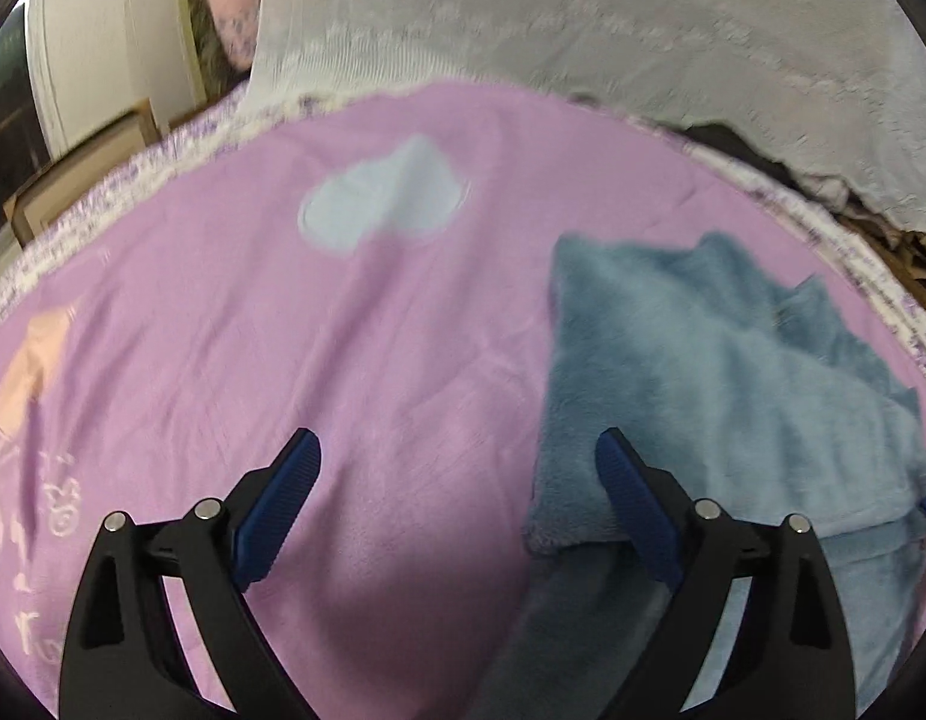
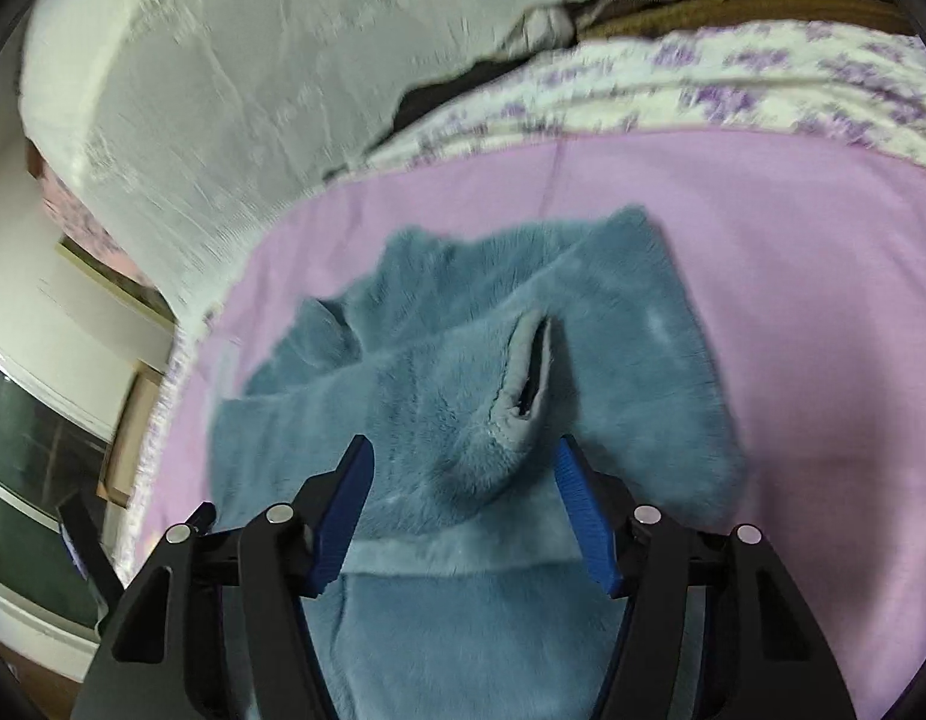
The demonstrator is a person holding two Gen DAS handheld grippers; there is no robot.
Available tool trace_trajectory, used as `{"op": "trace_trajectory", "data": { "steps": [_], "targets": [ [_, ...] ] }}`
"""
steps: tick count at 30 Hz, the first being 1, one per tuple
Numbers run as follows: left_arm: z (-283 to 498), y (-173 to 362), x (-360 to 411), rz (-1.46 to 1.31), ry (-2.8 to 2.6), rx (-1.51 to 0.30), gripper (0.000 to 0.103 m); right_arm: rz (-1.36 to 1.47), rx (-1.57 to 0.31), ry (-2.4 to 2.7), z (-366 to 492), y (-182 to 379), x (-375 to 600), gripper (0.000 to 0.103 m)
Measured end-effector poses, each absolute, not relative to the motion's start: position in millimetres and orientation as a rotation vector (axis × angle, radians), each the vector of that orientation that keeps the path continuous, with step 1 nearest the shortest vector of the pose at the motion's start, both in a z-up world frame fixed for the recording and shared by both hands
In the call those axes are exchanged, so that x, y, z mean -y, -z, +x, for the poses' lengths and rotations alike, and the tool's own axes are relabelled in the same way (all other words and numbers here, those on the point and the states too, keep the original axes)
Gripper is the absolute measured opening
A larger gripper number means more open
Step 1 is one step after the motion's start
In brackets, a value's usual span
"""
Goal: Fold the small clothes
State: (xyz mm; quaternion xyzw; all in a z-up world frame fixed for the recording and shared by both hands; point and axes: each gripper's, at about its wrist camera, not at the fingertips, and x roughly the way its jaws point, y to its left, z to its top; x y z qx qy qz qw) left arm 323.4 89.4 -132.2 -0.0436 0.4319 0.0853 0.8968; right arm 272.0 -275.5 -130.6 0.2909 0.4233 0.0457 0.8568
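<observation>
Item: blue-grey fleece garment [image 2: 463, 396], small, plush, lying partly folded on the pink blanket [image 2: 793, 276] that covers the bed, toward the blanket's far right edge as the left wrist view shows it; one layer is doubled over, with a slit-like opening [image 2: 532, 366] standing up in a ridge at its middle. Right gripper [image 2: 463, 516]: fingers [image 2: 342, 516] part-way apart, straddling the near raised fold, pads not seen pressing on it; nothing held. Left gripper [image 1: 456, 504]: fingers wide apart and empty, over bare blanket just beside the garment's left edge, its right finger [image 1: 637, 516] overlapping that edge. Step judged: between folds, hands placing for a fresh pinch. Next move likely calls for nipping the near hem or left edge and carrying it across to square the stack. Surroundings: cloud print [image 1: 384, 198] on blanket; floral border [image 2: 763, 84] along the far edge; white bedding [image 2: 252, 60] heaped beyond. Open room: ample bare blanket to the garment's left; less toward the far edge.
</observation>
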Motion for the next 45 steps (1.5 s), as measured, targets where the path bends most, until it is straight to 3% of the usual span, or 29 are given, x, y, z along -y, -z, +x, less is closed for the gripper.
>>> {"op": "trace_trajectory", "data": {
  "steps": [2,3,7,11,14,20,22,25,26,28,30,32,34,38,43,45],
  "targets": [
    [331,143,-93,-0.108,-0.177,-0.939,0.097,0.601,-0.878,-0.079,277,142,272,0.021],
    [333,145,-95,-0.113,-0.175,-0.945,0.099,0.609,-0.855,-0.079,277,145,274,0.008],
    [330,144,-92,-0.081,-0.171,-0.936,0.099,0.567,-0.802,-0.064,270,155,282,0.007],
    [326,139,-84,-0.026,-0.196,-0.909,0.099,0.645,-0.825,-0.111,273,163,295,0.009],
    [318,119,-83,-0.054,-0.176,-0.862,0.099,0.67,-0.76,-0.07,263,148,306,0.021],
    [340,91,-55,-0.061,-0.053,-0.839,0.099,0.559,-0.701,-0.121,274,111,286,0.024],
    [354,98,-43,-0.037,-0.02,-0.862,0.099,0.525,-0.723,-0.136,288,112,275,0.034],
    [376,127,-35,-0.004,-0.063,-0.928,0.099,0.492,-0.768,-0.107,305,130,271,0.042],
    [383,142,-37,-0.007,-0.077,-0.969,0.099,0.493,-0.787,-0.091,308,140,273,0.042],
    [389,154,-47,-0.082,-0.053,-1.012,0.099,0.535,-0.808,-0.104,312,159,285,0.029],
    [390,150,-51,-0.108,-0.046,-1.009,0.099,0.575,-0.803,-0.11,310,158,292,0.028],
    [383,147,-49,-0.094,-0.053,-0.984,0.099,0.553,-0.766,-0.108,301,148,288,0.032],
    [368,137,-48,-0.076,-0.033,-0.936,0.098,0.492,-0.749,-0.11,288,137,278,0.044],
    [336,121,-55,-0.085,0.011,-0.885,0.098,0.405,-0.733,-0.11,268,124,264,0.049],
    [338,157,-53,-0.023,-0.031,-1.015,0.099,0.321,-0.81,-0.094,267,151,256,0.053],
    [336,154,-51,-0.004,-0.043,-0.991,0.099,0.324,-0.806,-0.091,267,148,256,0.052]
  ]
}}
